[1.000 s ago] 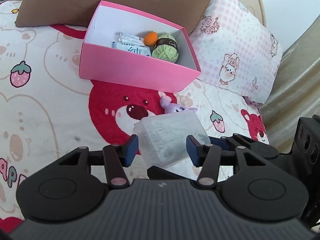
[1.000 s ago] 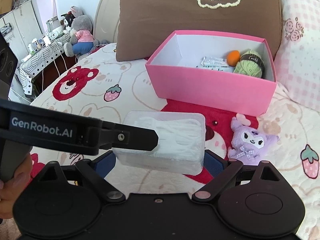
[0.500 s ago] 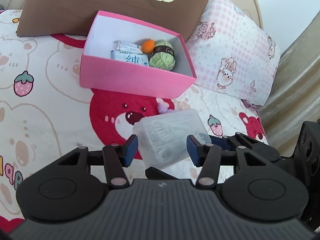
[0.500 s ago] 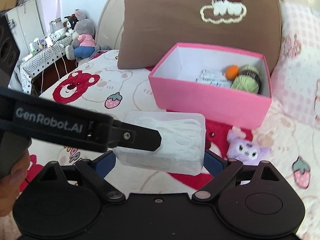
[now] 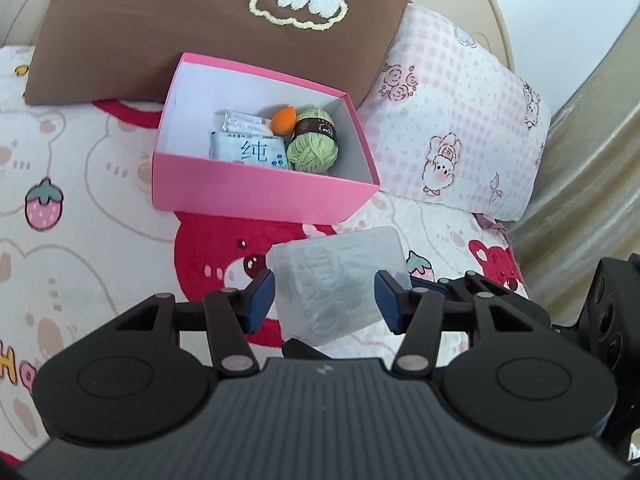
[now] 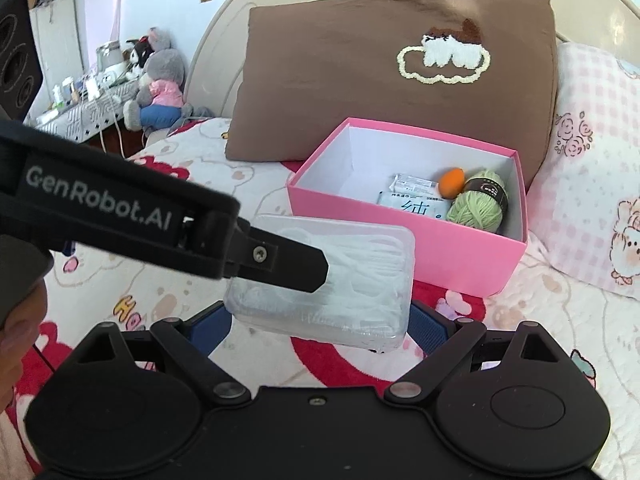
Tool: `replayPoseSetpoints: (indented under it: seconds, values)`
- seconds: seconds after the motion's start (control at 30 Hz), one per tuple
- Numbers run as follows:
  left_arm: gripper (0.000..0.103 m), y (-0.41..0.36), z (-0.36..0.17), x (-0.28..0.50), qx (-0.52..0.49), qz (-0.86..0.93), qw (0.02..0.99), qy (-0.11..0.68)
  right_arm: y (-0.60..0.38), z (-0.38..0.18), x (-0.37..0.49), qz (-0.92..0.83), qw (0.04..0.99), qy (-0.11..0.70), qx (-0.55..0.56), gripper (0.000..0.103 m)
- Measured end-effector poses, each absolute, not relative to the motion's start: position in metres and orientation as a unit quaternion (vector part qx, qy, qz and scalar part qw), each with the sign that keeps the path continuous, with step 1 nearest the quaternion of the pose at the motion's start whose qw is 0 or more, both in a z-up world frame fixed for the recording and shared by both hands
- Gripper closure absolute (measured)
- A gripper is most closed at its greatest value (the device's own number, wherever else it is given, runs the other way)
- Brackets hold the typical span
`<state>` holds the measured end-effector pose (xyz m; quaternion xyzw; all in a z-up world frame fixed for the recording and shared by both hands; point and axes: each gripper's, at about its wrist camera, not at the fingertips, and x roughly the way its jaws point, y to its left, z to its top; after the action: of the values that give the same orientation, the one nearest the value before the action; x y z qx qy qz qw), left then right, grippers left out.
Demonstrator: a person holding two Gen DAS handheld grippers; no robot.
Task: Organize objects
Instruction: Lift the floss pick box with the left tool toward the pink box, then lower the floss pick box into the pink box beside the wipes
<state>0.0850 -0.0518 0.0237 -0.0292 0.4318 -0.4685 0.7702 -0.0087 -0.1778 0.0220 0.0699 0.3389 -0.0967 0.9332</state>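
Note:
A clear plastic box of white floss picks (image 5: pixel 332 280) (image 6: pixel 360 276) hangs above the bedspread, held from two sides. My right gripper (image 6: pixel 320 328) is shut on it across its width, a blue pad at each long side. My left gripper (image 5: pixel 325 300) comes in from the left, its pads against the box's near end. One of its black fingers (image 6: pixel 280 258) crosses the lid. Beyond stands an open pink box (image 5: pixel 256 196) (image 6: pixel 400 248). It holds green yarn (image 5: pixel 314 148), an orange sponge (image 5: pixel 285 120), a tissue pack (image 5: pixel 250 152) and a small wrapper (image 5: pixel 242 122).
A brown pillow (image 5: pixel 200 28) leans behind the pink box, with a pink checked pillow (image 5: pixel 460 128) to its right. The bear-print bedspread (image 5: pixel 80 200) lies all around. Plush toys (image 6: pixel 160 84) sit by a cluttered side table far left. A hand (image 6: pixel 20 312) holds the left gripper.
Both grippers have risen together with the clear box between them. The pink box now sits lower in view and shows more of its inside. The purple plush has slipped out of sight.

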Motion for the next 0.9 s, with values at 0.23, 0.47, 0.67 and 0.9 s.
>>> replayPoseSetpoints:
  seconds: [0.23,0.47,0.67,0.9]
  values:
    - [0.051,-0.066,0.033,0.095,-0.008,-0.472,0.777,0.416,-0.194,0.035,0.000,-0.093,0.938,0.323,0.087,0.008]
    - [0.051,-0.079,0.037,0.114,-0.006,-0.468,0.778,0.420,-0.204,0.038,0.018,-0.090,0.940,0.324,0.066,0.008]
    - [0.051,-0.090,0.032,0.137,-0.026,-0.458,0.777,0.432,-0.223,0.038,0.038,-0.076,0.939,0.328,0.070,0.008]
    - [0.051,-0.109,0.023,0.159,-0.030,-0.450,0.774,0.444,-0.245,0.032,0.058,-0.061,0.935,0.342,0.073,0.008]
